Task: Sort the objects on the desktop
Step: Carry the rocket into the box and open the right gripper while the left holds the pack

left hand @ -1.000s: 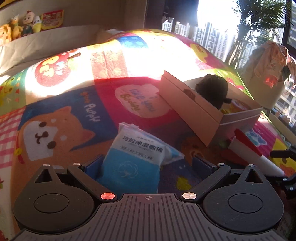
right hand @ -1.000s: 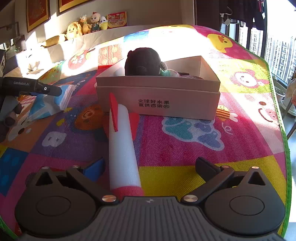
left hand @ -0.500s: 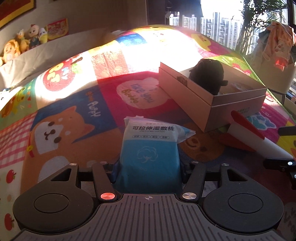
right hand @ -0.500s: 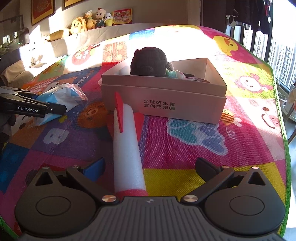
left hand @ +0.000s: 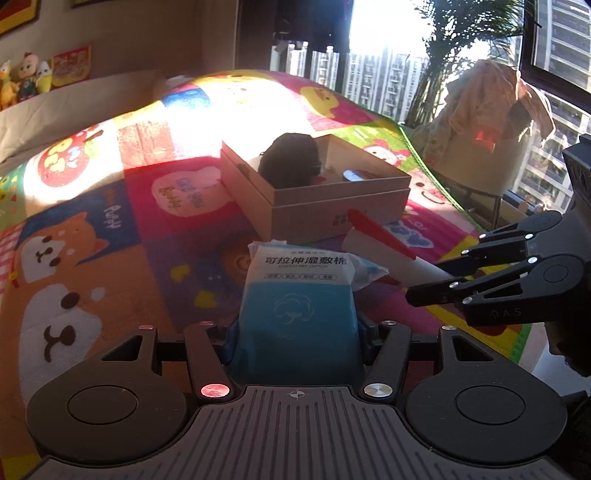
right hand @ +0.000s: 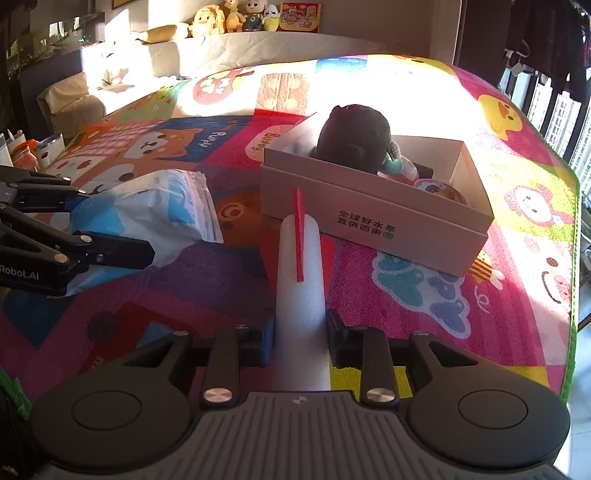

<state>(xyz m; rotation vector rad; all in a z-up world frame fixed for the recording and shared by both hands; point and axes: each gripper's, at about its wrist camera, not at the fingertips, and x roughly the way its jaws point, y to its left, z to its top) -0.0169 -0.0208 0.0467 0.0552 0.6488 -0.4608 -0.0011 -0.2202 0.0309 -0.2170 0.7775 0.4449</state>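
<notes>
Right wrist shows the right gripper closing on the foam rocket, nose near the box, the left gripper clamped on the soft wipes pack; both could sag, slip or collide.

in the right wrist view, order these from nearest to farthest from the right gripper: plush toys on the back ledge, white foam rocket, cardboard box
1. white foam rocket, between the right gripper pads, jaws closing on it.
2. cardboard box, just beyond the rocket's tip, centre right.
3. plush toys, on the ledge at the top, past the mat.
</notes>
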